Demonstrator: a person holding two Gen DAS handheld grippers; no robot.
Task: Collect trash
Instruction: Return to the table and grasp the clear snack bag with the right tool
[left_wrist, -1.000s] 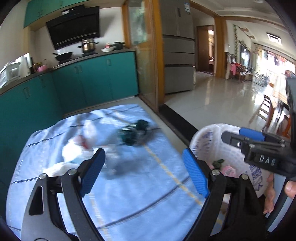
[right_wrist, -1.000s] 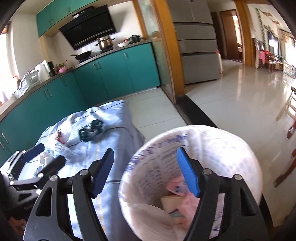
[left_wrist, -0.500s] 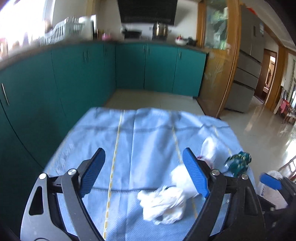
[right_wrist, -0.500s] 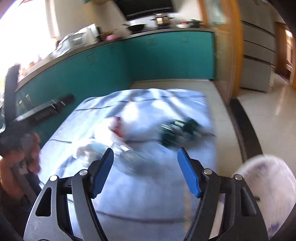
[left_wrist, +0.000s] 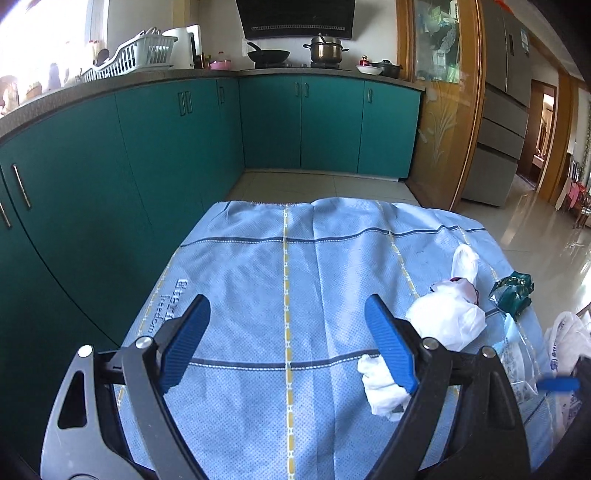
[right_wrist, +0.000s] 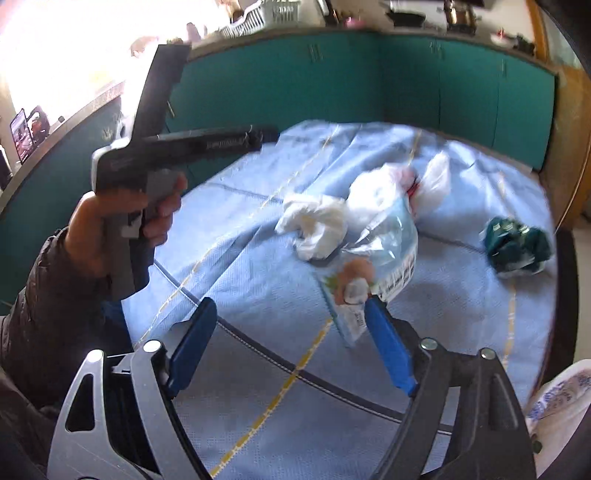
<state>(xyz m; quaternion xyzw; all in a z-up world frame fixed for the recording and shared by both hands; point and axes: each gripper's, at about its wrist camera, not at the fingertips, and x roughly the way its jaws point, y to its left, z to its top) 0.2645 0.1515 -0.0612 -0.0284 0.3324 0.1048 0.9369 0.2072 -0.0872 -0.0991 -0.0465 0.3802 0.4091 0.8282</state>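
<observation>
Trash lies on a blue cloth (left_wrist: 280, 280) over a table. A crumpled white tissue (left_wrist: 380, 387) (right_wrist: 314, 225), a white plastic bag (left_wrist: 448, 319) (right_wrist: 376, 192), a clear printed wrapper (right_wrist: 384, 258) (left_wrist: 519, 358) and a dark green crumpled packet (left_wrist: 513, 291) (right_wrist: 517, 243) are there. My left gripper (left_wrist: 286, 321) is open and empty above the cloth, the tissue by its right finger. My right gripper (right_wrist: 291, 317) is open and empty, its right fingertip at the clear wrapper's near edge. The white trash bag (right_wrist: 561, 402) (left_wrist: 569, 343) sits at the right.
Teal kitchen cabinets (left_wrist: 177, 147) run along the left and far side, close to the table's left edge. A wooden door frame (left_wrist: 465, 110) and tiled floor (left_wrist: 546, 236) are at the right. The left gripper's body and the hand (right_wrist: 122, 218) holding it show at left.
Both grippers have swung left from the trash bag to the table. The left view now faces the cloth head-on; the right gripper has come close to the clear wrapper.
</observation>
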